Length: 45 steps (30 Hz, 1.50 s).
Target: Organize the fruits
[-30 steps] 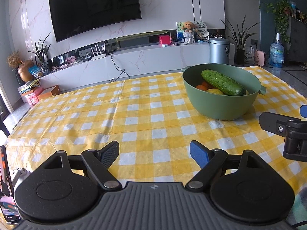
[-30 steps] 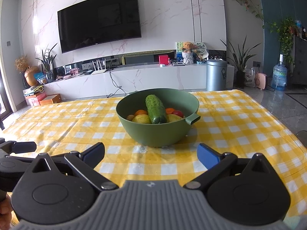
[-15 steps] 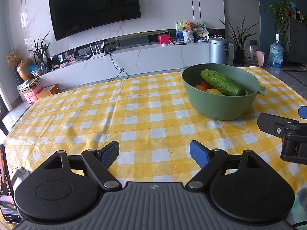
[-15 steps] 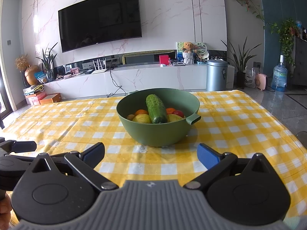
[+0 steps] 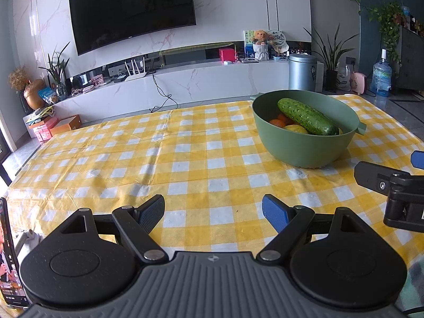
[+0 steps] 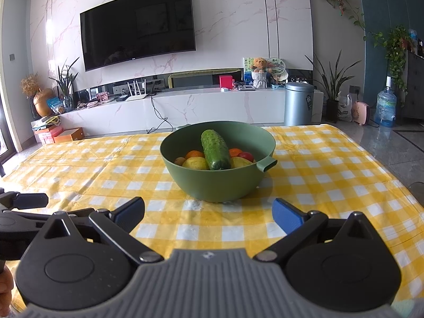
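Observation:
A green bowl [image 6: 212, 182] [image 5: 299, 148] stands on the yellow checked tablecloth [image 6: 318, 167]. A cucumber [image 6: 215, 149] [image 5: 307, 116] lies on top of the fruit in it, over oranges [image 6: 194, 154], yellow fruit [image 6: 196, 163] and a small red one [image 6: 246, 155]. My right gripper [image 6: 208, 212] is open and empty, just short of the bowl's near side. My left gripper [image 5: 213, 210] is open and empty over bare cloth, left of the bowl. Part of the right gripper's body shows at the right edge of the left wrist view.
A phone [image 5: 9, 254] stands at the table's near left corner. Beyond the table's far edge are a white TV cabinet [image 6: 185, 106], a metal bin [image 6: 298, 103], potted plants and a water bottle [image 6: 385, 108]. Tablecloth stretches left of the bowl.
Both views shift only slightly. The right gripper has edged a little in the left wrist view; the bowl and the fruit have not moved.

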### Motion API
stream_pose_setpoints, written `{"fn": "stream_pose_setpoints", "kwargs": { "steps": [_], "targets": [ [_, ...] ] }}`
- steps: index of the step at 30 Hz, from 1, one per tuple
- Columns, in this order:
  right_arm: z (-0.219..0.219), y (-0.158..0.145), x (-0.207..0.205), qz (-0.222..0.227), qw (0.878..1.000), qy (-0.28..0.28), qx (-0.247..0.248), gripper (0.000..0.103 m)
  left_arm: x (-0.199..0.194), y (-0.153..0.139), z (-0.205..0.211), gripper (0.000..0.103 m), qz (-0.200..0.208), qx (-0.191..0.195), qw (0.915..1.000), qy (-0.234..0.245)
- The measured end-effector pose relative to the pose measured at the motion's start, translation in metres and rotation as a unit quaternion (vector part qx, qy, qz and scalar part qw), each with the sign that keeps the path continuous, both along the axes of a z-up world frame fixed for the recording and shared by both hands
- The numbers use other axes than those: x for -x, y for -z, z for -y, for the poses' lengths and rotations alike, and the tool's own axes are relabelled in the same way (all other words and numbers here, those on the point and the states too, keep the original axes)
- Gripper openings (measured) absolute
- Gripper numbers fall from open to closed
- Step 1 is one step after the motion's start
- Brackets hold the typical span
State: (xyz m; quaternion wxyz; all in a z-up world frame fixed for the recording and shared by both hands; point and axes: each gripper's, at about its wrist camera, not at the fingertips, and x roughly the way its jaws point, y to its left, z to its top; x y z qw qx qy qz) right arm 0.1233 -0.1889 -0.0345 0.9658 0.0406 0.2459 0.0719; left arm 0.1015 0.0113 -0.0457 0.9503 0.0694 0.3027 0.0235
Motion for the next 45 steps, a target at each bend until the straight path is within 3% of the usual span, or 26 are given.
{"fn": "stream_pose_setpoints", "kwargs": {
  "steps": [45],
  "targets": [
    [0.006,0.004,-0.001,-0.004,1.0,-0.003,0.009,0.099,0.009,-0.006,0.026,0.098,0.0,0.012,0.9999,0.006]
  ]
}}
